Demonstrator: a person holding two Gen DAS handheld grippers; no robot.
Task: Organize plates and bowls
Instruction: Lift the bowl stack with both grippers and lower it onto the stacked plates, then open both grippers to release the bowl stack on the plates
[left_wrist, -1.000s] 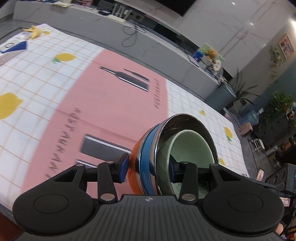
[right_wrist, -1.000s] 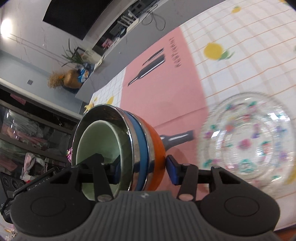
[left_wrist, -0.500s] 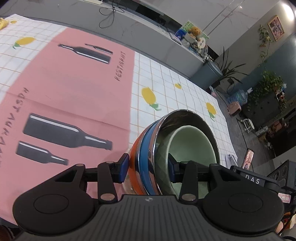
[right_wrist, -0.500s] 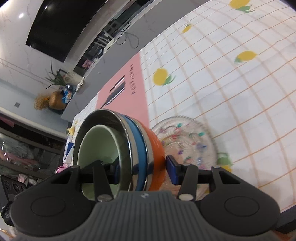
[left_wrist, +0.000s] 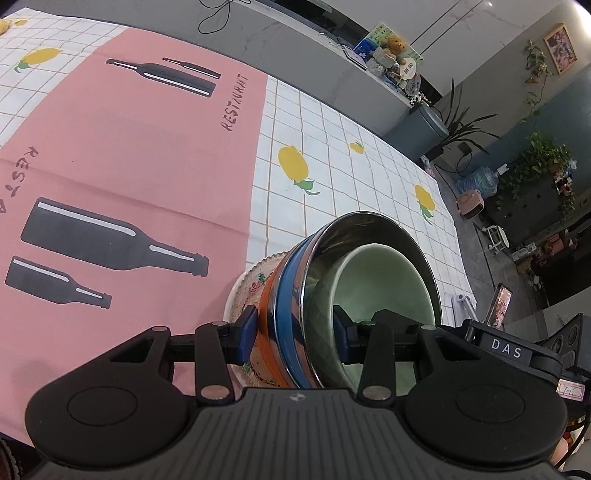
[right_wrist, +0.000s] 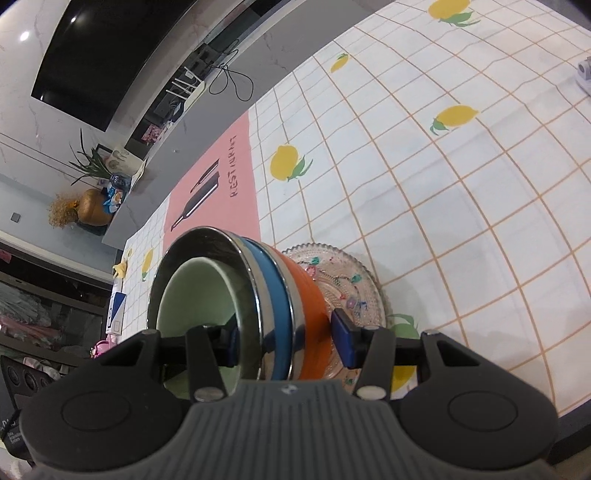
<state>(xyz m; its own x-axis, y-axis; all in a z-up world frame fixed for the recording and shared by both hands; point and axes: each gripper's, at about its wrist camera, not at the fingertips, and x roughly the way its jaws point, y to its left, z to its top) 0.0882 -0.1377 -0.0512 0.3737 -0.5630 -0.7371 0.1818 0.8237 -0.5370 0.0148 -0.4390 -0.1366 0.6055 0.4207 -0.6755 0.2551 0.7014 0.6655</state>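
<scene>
- The tablecloth (left_wrist: 332, 155), white squares with lemons, carries a pink mat (left_wrist: 129, 147) printed with black bottles.
- A patterned glass plate (right_wrist: 343, 273) lies on the cloth beside the mat.
- A nested stack of bowls (left_wrist: 291, 306), orange outermost, then blue, steel, and pale green inside, sits tilted over the plate.
- The left gripper (left_wrist: 293, 334) pinches the stack's wall, one jaw inside, one outside.
- The right gripper (right_wrist: 284, 341) does likewise on the opposite rim.
</scene>
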